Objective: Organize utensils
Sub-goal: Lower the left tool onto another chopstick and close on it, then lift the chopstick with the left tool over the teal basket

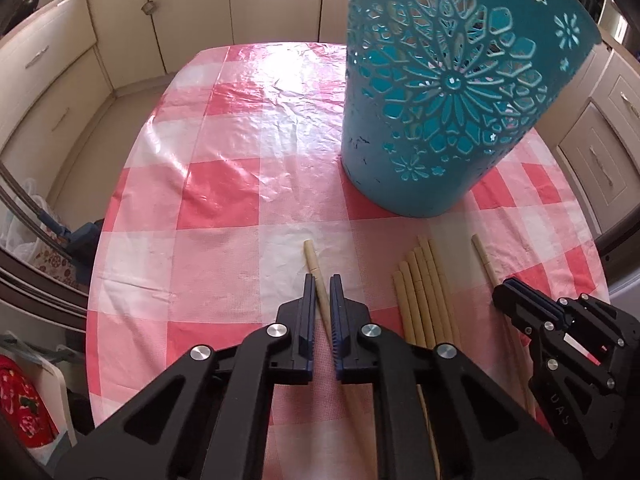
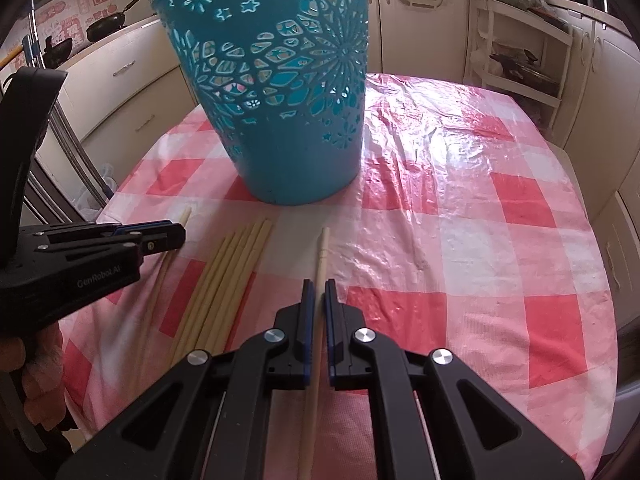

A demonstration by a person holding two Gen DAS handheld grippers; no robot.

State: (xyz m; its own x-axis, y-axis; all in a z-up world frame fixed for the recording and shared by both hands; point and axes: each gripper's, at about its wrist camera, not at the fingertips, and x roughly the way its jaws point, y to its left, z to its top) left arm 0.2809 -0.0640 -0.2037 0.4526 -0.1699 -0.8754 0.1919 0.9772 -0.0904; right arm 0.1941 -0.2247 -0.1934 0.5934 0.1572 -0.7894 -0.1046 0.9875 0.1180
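Observation:
My left gripper is shut on a pale wooden chopstick that lies on the table, its tip pointing away past the fingers. My right gripper is shut on another single chopstick in the same way. Between the two lies a bundle of several chopsticks, side by side. A tall teal cut-out basket stands upright just beyond them. Each gripper also appears in the other's view: the right gripper at the right, the left gripper at the left.
A glossy pink-and-white checked cloth covers the rounded table. Cream kitchen cabinets ring it on all sides. A white shelf rack stands at the far right. A person's hand holds the left gripper.

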